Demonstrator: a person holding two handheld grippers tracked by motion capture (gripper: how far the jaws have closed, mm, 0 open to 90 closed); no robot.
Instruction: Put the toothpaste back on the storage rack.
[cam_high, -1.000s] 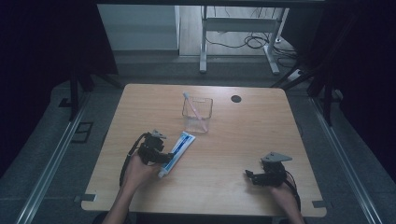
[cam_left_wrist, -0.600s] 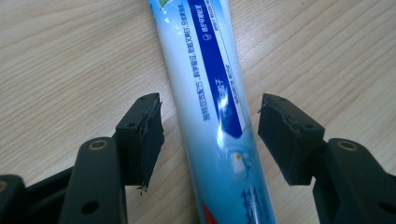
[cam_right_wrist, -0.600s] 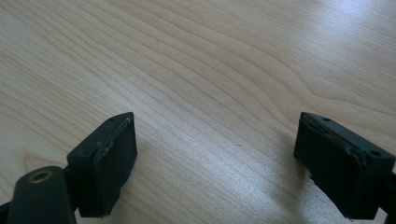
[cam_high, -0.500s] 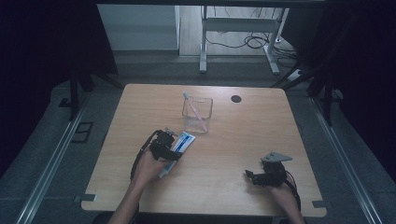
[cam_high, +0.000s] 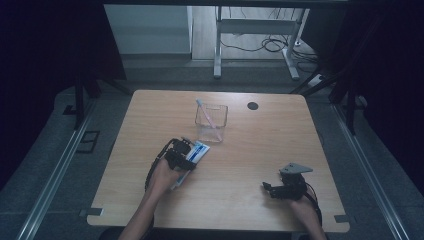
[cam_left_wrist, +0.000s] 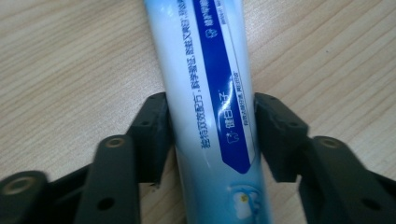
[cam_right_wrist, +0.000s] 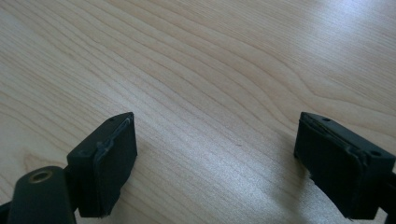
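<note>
A white and blue toothpaste tube (cam_high: 199, 150) lies flat on the wooden table (cam_high: 260, 145), just in front of a clear glass cup (cam_high: 211, 123). My left gripper (cam_high: 183, 158) reaches over the tube from its near end. In the left gripper view the tube (cam_left_wrist: 210, 70) runs up between the jaws of the left gripper (cam_left_wrist: 210, 116). The jaws have just been closing, and both pads now touch the tube's sides. My right gripper (cam_high: 268, 189) rests at the front right of the table. Its jaws (cam_right_wrist: 217, 154) stand wide open over bare wood.
The glass cup holds a thin toothbrush-like stick (cam_high: 206, 112) that leans to the left. A black round grommet (cam_high: 252, 105) sits in the table behind the cup. Metal desk legs and cables are on the floor beyond the table's far edge.
My left gripper moved right from beside the tube onto it, and its jaws closed in on the tube's sides. The right gripper stayed where it was.
</note>
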